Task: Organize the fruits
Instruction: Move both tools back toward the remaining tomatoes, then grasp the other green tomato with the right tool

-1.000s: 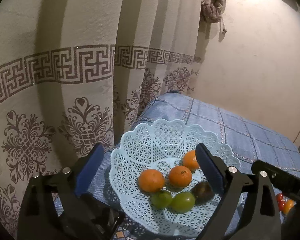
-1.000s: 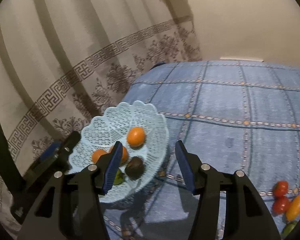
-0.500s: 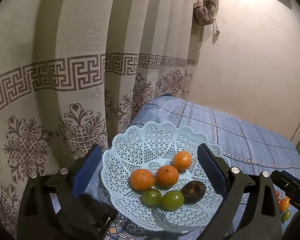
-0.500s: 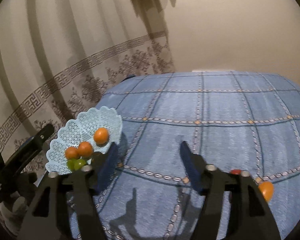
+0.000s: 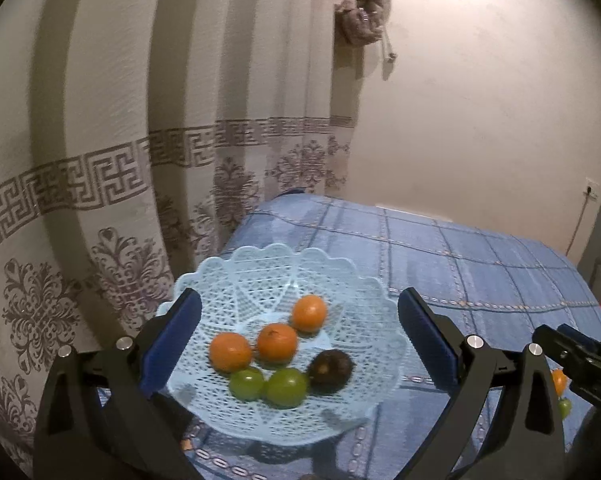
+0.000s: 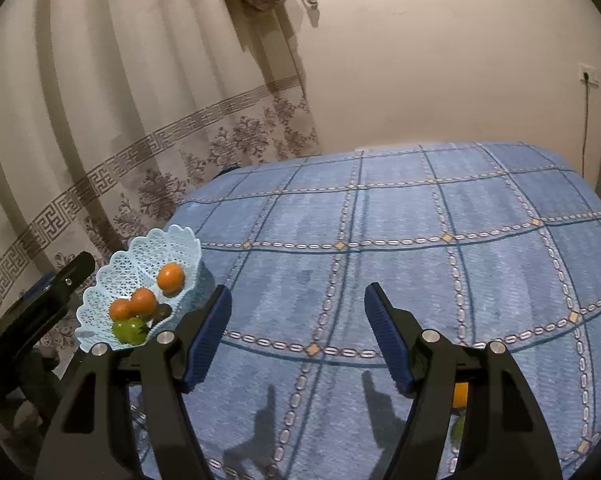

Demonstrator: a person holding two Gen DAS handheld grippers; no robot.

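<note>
Blue checked bedspread (image 6: 380,240) covers the bed that carries everything, with a cream patterned curtain (image 5: 100,160) and a bare wall behind it. On it, straight ahead of the left claw (image 5: 298,340) and framed between its wide-spread blue-padded fingers, sits the pale blue lattice plastic basket (image 5: 340,276) with a scalloped rim. Inside lie three round orange fruits (image 5: 277,342), two glossy green fruits (image 5: 285,387) touching each other nearer the claw, and one dark brown fruit (image 5: 330,366) just right of the greens. The left claw holds nothing.

From the right claw (image 6: 298,336), the basket lies off to the left, beyond its left finger. This claw is also spread wide and empty, facing bare bedspread. Low to its right, mostly hidden behind its right finger, a small orange fruit (image 6: 460,394) and a bit of green fruit (image 6: 458,426) show on the bedspread; the left wrist view catches the same pair past the right claw's body.

Judging by this, six fruits are already gathered and at least two loose ones remain well apart from the basket. The likely next step is for the right claw to turn down and right toward them; more may lie out of view.
</note>
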